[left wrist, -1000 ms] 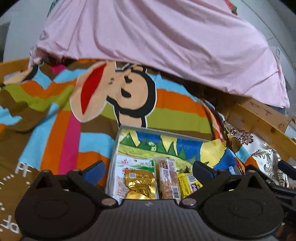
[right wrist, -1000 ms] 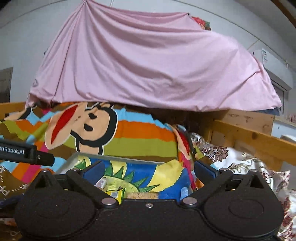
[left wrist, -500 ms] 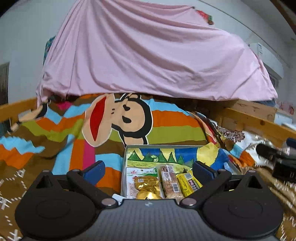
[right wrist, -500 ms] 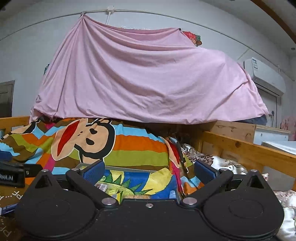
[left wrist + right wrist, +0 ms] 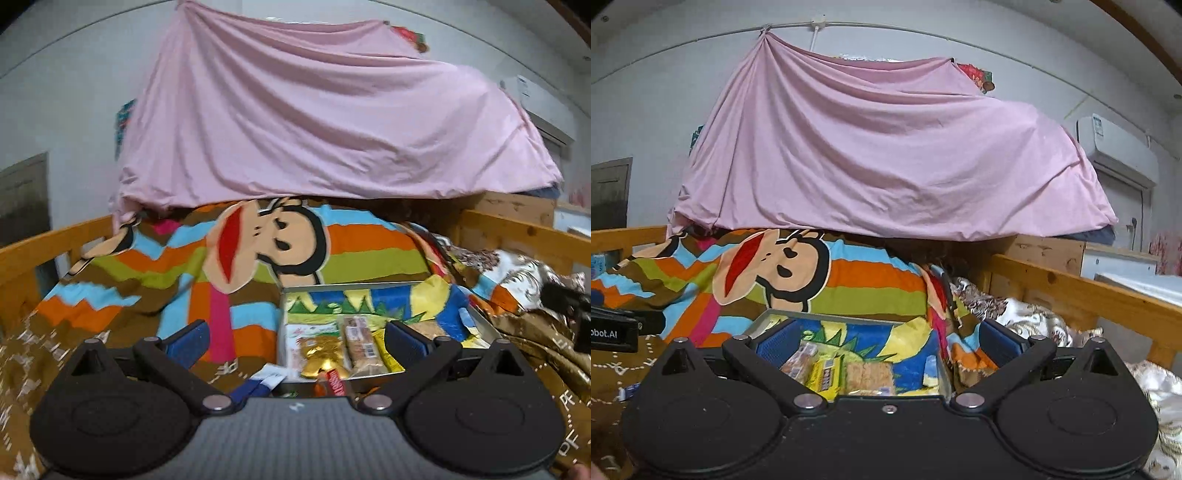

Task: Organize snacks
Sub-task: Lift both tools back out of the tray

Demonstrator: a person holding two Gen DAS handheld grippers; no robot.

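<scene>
The left gripper [image 5: 295, 341] hovers low over a bed with its 2 blue-padded fingers [image 5: 188, 338] spread wide apart, holding nothing. Just in front of the tray [image 5: 484, 326], on its near side, a small red packet [image 5: 334, 382] and a blue-and-white packet [image 5: 264, 380] lie on the brown blanket [image 5: 122, 325]. Inside the tray, a metal one with a bright cartoon lining, snacks lie side by side: a white packet [image 5: 308, 330], a gold foil packet [image 5: 321, 356] on top of it, a long biscuit bar [image 5: 360, 345], and a yellow packet [image 5: 386, 354]. The right gripper [image 5: 886, 345] hangs over the tray's near edge, its fingers also wide apart and empty, with a pale cracker pack [image 5: 868, 374] between them. Beyond the tray lies a striped blanket with a cartoon monkey face [image 5: 266, 240]. Farthest back, a pink sheet [image 5: 879, 158] hangs from a wall wire.
</scene>
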